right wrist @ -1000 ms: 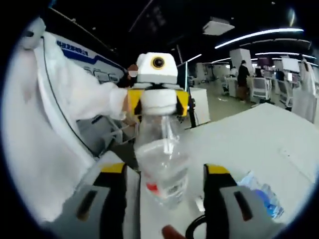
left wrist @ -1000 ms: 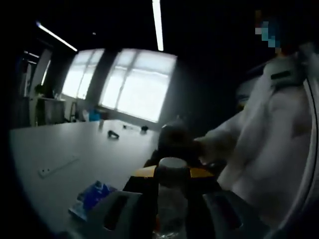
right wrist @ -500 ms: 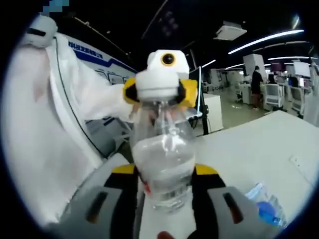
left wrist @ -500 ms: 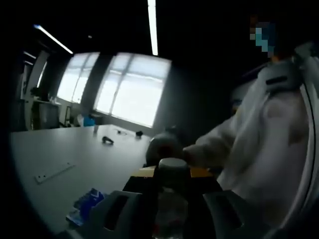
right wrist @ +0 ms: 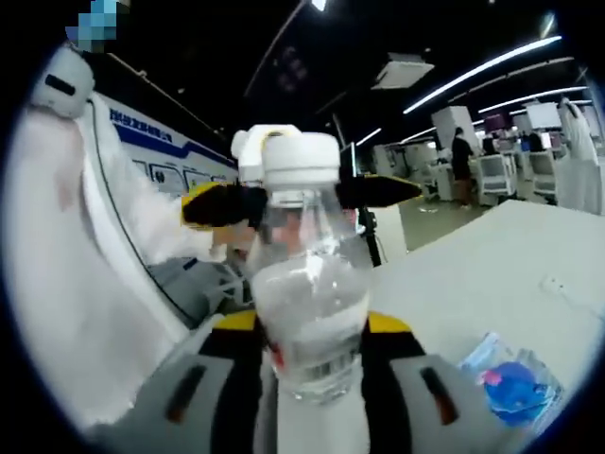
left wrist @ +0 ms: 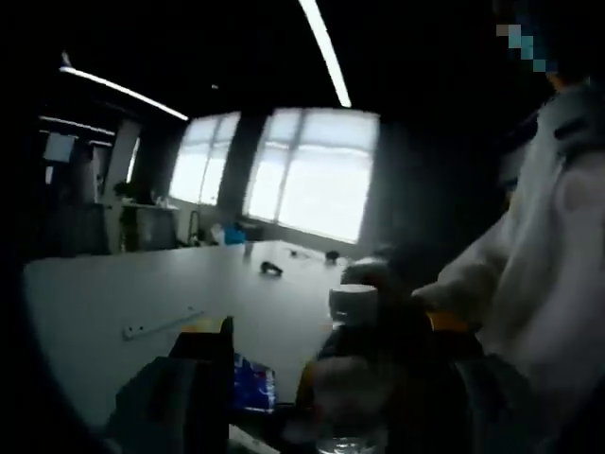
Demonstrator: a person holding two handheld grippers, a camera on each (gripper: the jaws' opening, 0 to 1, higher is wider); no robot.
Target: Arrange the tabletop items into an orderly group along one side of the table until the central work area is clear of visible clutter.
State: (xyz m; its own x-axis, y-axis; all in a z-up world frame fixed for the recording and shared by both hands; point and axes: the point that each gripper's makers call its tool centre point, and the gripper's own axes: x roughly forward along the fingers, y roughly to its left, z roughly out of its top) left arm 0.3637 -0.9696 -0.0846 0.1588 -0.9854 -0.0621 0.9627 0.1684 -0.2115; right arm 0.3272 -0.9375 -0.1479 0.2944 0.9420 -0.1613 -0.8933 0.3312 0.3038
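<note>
1. Between the spread jaws of the left gripper [left wrist: 331, 397], in the left gripper view, stands a clear plastic bottle [left wrist: 348, 378] with a pale cap [left wrist: 353, 303]. The jaws stand wide apart and clear of it, grasping nothing. A blue packet [left wrist: 250, 383] lies on the white table [left wrist: 113, 284] just beside the left jaw. Farther off lie a pale strip [left wrist: 161, 323] and small dark objects [left wrist: 271, 269].

2. Seen from the right gripper view, the right gripper [right wrist: 312, 378] is clamped on the bottle's body [right wrist: 312, 322], holding it upright above the table [right wrist: 473, 274]. The bottle looks about half full of clear liquid, its white cap [right wrist: 301, 163] on. Behind the cap the left gripper [right wrist: 298, 194] shows with its yellow-tipped jaws spread to either side. A blue-and-clear packet [right wrist: 515, 383] lies on the table to the right.

3. Judging by this, tidying is only partly done: the bottle is in hand, not yet placed, and the packet, strip and small objects lie scattered.
</note>
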